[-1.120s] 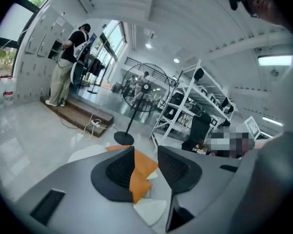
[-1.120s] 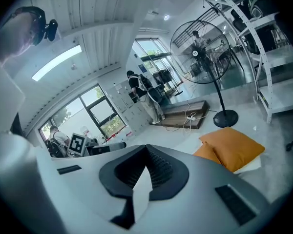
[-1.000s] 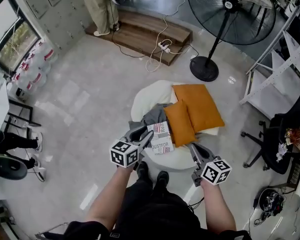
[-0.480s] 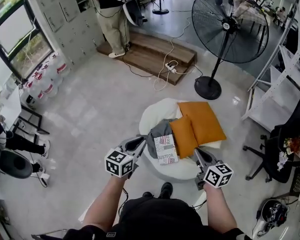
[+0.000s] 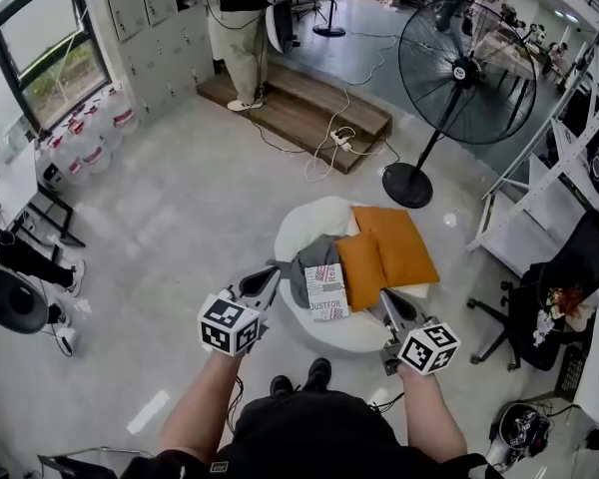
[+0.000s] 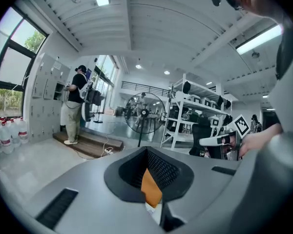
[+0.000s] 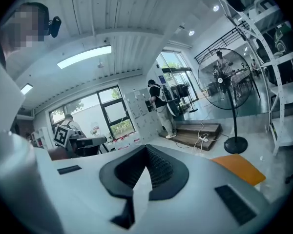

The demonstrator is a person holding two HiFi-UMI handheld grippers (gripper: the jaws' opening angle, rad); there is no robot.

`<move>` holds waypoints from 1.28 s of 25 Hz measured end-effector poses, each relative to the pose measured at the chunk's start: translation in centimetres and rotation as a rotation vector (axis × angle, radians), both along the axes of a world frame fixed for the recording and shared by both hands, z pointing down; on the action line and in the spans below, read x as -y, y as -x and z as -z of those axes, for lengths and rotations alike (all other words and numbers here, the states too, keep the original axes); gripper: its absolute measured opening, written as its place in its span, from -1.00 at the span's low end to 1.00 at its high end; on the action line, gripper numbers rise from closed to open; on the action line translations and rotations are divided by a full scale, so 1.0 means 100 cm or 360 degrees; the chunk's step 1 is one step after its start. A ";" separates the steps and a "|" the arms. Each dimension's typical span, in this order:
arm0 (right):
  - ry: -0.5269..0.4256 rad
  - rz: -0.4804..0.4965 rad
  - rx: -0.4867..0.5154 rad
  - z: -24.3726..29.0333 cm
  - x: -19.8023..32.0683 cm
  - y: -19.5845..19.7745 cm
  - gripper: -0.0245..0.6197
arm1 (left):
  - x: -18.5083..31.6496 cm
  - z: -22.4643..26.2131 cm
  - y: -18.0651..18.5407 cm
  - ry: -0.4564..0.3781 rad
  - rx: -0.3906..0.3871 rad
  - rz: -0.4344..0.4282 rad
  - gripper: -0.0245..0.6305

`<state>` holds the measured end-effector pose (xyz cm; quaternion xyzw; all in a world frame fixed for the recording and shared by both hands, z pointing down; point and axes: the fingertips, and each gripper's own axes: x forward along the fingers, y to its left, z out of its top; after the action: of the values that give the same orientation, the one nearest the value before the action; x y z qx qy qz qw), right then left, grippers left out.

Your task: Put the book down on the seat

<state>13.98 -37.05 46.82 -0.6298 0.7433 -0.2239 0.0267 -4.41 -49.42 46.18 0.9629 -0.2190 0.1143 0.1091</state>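
Pale concrete floor (image 5: 180, 208), big standing fan (image 5: 457, 68) at 1 o'clock, person (image 5: 240, 28) by wooden step (image 5: 309, 113) at 12.

Left gripper (image 5: 272, 273): fingers just closed, pressed together, nothing between.
Right gripper (image 5: 385, 297): fingers together, empty.
Both hover beside round white seat (image 5: 301, 220), left at its 8, right at its 4.

Book (image 5: 325, 291) flat on seat's 6 o'clock part, apart from both grippers. Grey cloth (image 5: 309, 255) touching at book's 11. Small orange cushion (image 5: 363, 269) just beside at 3, larger cushion (image 5: 399, 242) at 1.
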 end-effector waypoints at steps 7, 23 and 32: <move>-0.0020 -0.0038 -0.0114 0.022 -0.029 0.024 -0.89 | -0.015 0.020 0.019 -0.0049 -0.0108 -0.0050 -0.92; -0.0277 -0.0103 -0.0076 0.071 -0.091 -0.046 -0.89 | -0.059 0.059 -0.027 -0.0173 -0.0040 0.0014 -0.92; -0.0318 -0.0053 -0.0096 0.082 -0.145 -0.135 -0.89 | -0.106 0.067 -0.098 -0.0169 -0.0072 0.0143 -0.92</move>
<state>27.45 -22.55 38.64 -0.6427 0.7519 -0.1290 0.0708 5.41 -38.80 39.47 0.9588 -0.2653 0.0758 0.0678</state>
